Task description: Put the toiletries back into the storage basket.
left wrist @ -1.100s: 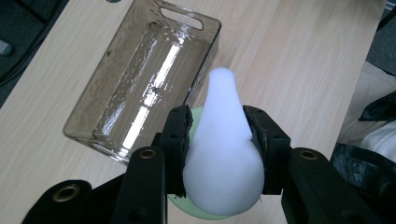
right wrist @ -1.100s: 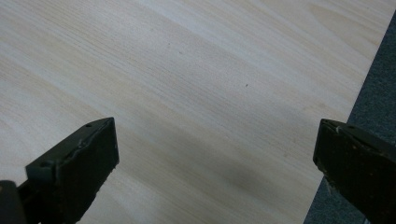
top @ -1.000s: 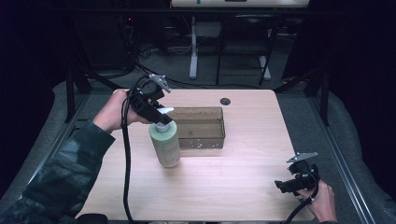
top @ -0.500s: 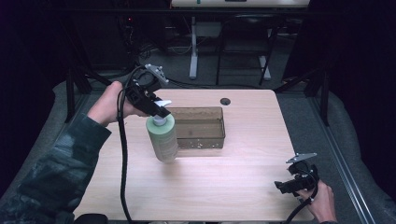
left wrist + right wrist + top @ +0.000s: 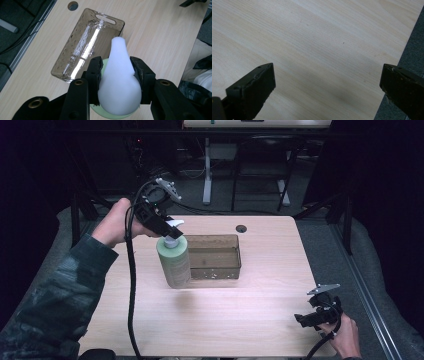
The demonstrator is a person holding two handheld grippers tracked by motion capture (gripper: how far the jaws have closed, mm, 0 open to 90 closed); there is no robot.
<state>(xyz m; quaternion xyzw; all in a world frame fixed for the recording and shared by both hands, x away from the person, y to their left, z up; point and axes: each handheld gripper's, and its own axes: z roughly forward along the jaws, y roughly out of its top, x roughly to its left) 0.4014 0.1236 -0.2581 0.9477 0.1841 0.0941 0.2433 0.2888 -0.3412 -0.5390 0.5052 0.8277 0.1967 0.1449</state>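
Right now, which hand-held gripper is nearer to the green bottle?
Left. The left hand-held gripper grips the green bottle by its white pump top; the right hand-held gripper hovers open at the table's near right corner.

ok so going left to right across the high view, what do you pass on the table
left gripper clamped on the pump head of the green soap bottle → clear plastic bin → round hole in the tabletop → right gripper, jaws open, at the near right corner

I've got the pale green bottle (image 5: pixel 173 261) with its white pump top hanging slightly tilted, just beside the clear bin (image 5: pixel 215 257).
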